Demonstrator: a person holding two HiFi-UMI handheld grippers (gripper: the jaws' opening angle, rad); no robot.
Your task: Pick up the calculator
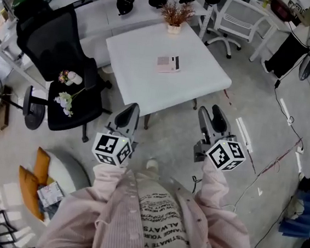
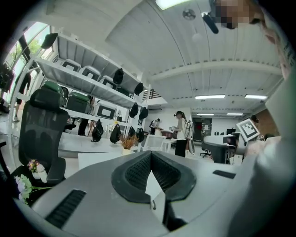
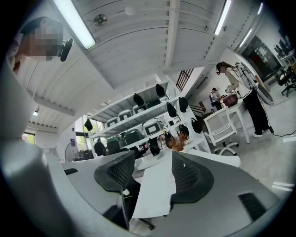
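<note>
The calculator (image 1: 168,64), pale pink with a dark screen, lies flat near the middle of the white square table (image 1: 142,86). Both grippers hang in the air short of the table's near edge, well apart from the calculator. My left gripper (image 1: 129,112) is shut with nothing in it; its tips meet in the left gripper view (image 2: 150,155). My right gripper (image 1: 211,114) is open and empty, and the table top (image 3: 155,190) shows through its gap (image 3: 150,163). Neither gripper view shows the calculator.
A pot of dried flowers (image 1: 176,15) stands at the table's far edge. A black office chair (image 1: 63,56) with flowers on its seat stands to the left, a white chair (image 1: 235,19) behind. Cables (image 1: 275,158) run over the floor at right. A person (image 2: 181,134) stands in the background.
</note>
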